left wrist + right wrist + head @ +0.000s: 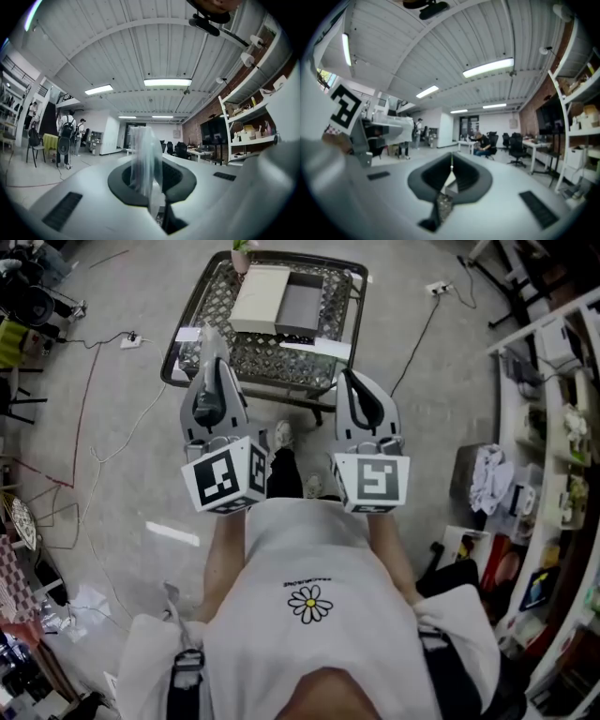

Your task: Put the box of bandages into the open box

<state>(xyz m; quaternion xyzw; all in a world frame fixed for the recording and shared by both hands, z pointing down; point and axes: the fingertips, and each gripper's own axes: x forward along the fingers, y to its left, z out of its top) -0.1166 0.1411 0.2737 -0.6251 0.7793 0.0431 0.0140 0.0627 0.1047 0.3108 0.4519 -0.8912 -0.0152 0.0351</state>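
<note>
left gripper (149,187) has its jaws pinched on a clear pack (143,159); it's a see-through plastic thing standing upright out of the jaws, and tbh I can't make out what's in it, so that's the nearest thing to the bandages I can spot; right gripper (451,176) has its jaws pressed together with nothing in them, just a thin seam where they meet

from the head view both grippers sit side by side in front of the person's chest, pointing away towards the table (246,362); the pack's top lines up with the table's near left corner, though I can't tell if it's actually over the table or short of it; the right gripper view catches the left gripper off to its left, marker cube and all

the box (281,304) is on the far part of the mesh table, open, pale lid on the left and grey inside on the right; so the pack is well apart from the box, not in it

further out: cables (94,362) trail over the floor on the left, shelves (553,427) full of stuff run down the right; the gripper views show a big room with people (65,136) standing at the back
</note>
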